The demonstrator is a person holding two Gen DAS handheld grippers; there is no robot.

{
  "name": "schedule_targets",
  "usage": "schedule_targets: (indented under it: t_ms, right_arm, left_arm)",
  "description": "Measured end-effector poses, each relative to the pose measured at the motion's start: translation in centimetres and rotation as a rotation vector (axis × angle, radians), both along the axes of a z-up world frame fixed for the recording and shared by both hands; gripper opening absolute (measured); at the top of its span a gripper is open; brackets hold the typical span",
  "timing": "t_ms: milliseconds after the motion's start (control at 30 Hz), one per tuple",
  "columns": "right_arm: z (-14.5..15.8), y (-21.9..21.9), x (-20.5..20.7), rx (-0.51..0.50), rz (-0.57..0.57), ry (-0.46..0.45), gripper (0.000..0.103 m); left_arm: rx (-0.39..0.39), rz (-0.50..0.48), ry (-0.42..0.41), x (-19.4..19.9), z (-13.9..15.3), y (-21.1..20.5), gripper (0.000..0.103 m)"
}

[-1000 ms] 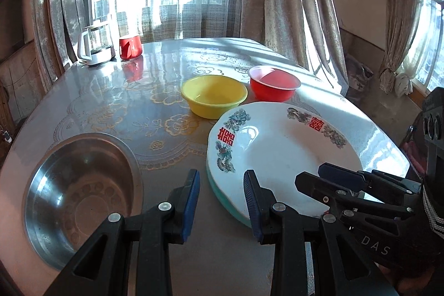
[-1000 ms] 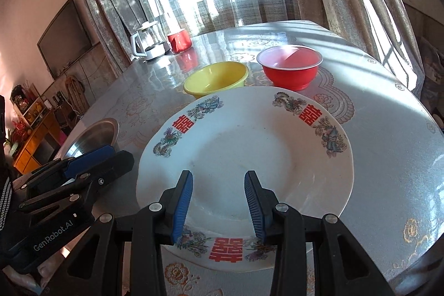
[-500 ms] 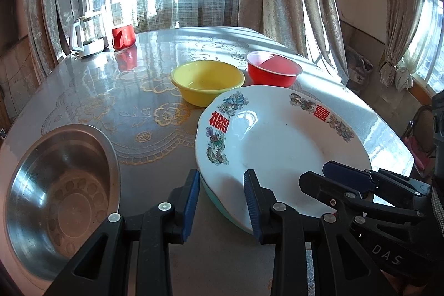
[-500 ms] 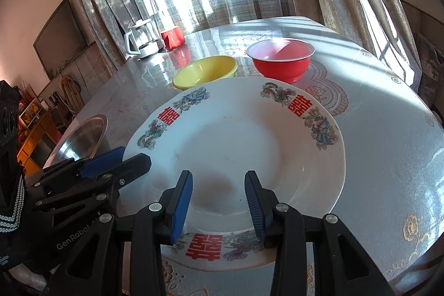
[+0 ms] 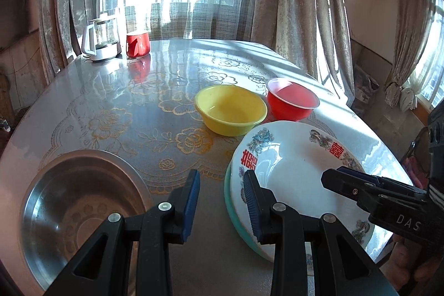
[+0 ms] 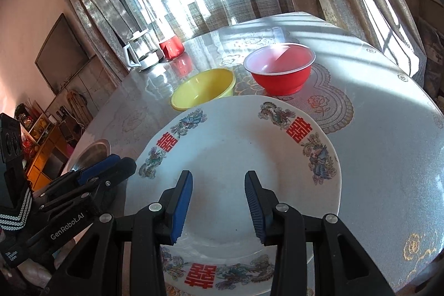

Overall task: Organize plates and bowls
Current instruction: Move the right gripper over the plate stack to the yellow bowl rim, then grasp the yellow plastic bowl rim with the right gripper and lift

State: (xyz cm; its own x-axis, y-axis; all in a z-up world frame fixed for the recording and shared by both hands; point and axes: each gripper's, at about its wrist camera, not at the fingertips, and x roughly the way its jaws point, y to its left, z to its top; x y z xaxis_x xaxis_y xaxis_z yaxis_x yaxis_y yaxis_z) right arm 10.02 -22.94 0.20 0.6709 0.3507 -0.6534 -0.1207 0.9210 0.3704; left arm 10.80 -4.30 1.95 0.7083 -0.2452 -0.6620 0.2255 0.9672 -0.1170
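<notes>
A white plate (image 6: 236, 157) with red characters lies on a teal plate (image 5: 229, 201) at the table's near side. Behind the two plates stand a yellow bowl (image 5: 230, 110) and a red bowl (image 5: 292, 101). A steel bowl (image 5: 77, 212) sits at the near left. My left gripper (image 5: 221, 193) hangs open over the white plate's left rim, and nothing is pressed between its pads. Over the white plate's near half, my right gripper (image 6: 217, 196) is open too, holding nothing. Each gripper shows at the edge of the other's view.
A glass kettle (image 5: 101, 42) and a red cup (image 5: 138, 45) stand at the table's far left edge, in front of curtained windows. The round table (image 5: 133, 107) drops off close behind the red bowl on the right. Shelves and a wall screen lie to the left.
Both grippers have drifted a little above the plates. Their jaw gaps look the same, and no dish has moved.
</notes>
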Motion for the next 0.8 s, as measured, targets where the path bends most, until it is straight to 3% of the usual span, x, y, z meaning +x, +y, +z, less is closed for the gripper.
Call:
schedule_targets:
  t_ms: [267, 500, 600, 800]
  right_arm:
    - [1.3, 0.1, 4.8, 0.093, 0.018, 0.062, 0.040]
    - [1.6, 1.2, 9.2, 0.064, 0.016, 0.083, 0.039]
    - [1.2, 1.4, 11.0, 0.043, -0.006, 0.099, 0.039]
    - [-0.1, 1.6, 14.1, 0.012, -0.016, 0.139, 0.034]
  left_arm:
    - [-0.008, 0.059, 0.017, 3.2, 1.1, 1.5, 0.034]
    - [-0.028, 0.105, 0.081, 6.3, 0.8, 2.2, 0.033]
    - [-0.062, 0.091, 0.098, 7.5, 0.5, 2.3, 0.033]
    - [-0.051, 0.087, 0.145, 10.5, -0.1, 1.8, 0.033]
